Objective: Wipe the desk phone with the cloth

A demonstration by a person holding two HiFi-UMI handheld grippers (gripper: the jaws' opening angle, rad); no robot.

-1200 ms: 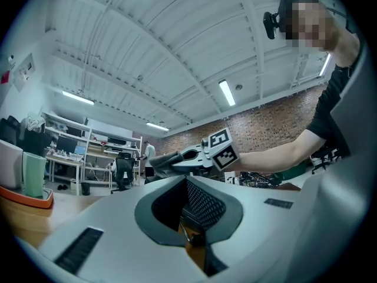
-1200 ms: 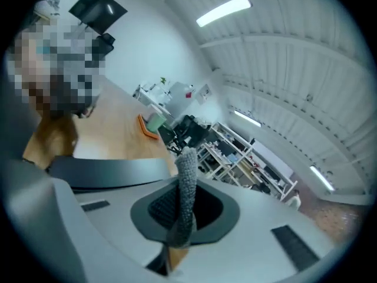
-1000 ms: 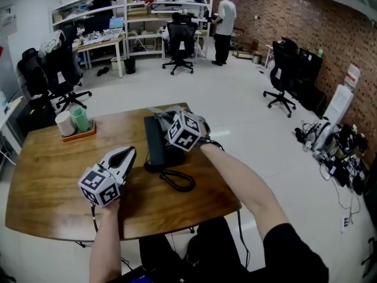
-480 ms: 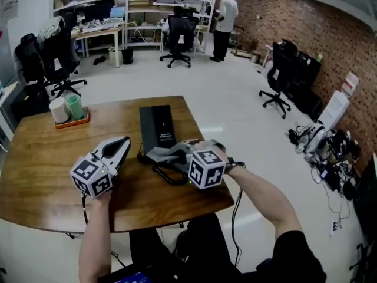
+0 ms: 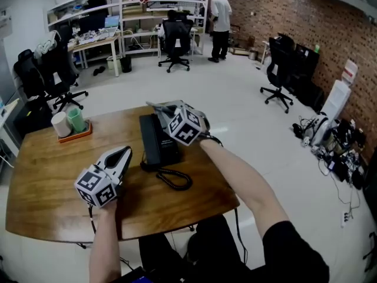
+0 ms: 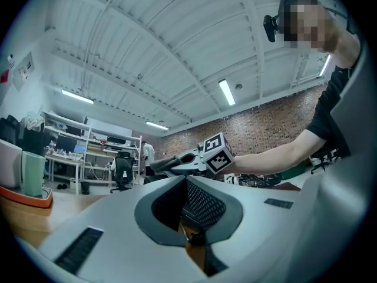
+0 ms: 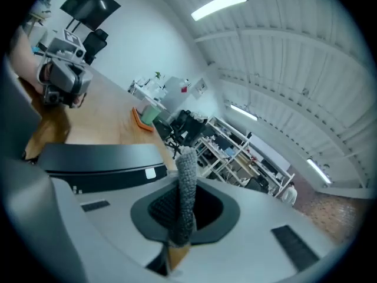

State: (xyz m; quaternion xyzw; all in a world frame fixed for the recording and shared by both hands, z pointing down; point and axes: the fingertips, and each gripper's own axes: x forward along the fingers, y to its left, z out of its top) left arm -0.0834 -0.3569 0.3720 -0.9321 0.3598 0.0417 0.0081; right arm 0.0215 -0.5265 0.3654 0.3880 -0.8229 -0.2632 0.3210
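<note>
An open-plan office or lab workroom: black swivel chairs (image 5: 175, 40) on a pale floor (image 5: 235, 93), white shelving (image 5: 147, 5) and cluttered desks (image 5: 97, 40) at the back, a brick wall (image 5: 294, 16), and a desk phone (image 5: 154, 141) on the wooden worktop (image 5: 47, 175).

We see a brown wooden table (image 5: 47, 181) with a smooth, faintly glossy varnish. The black plastic desk phone (image 5: 154, 140) looks smooth and matt. The grey cloth (image 7: 187, 175) is coarse and nubbly. The right gripper (image 7: 179, 229) has a matt pale-grey plastic shell and dark, dimpled pads (image 7: 159, 209).
</note>
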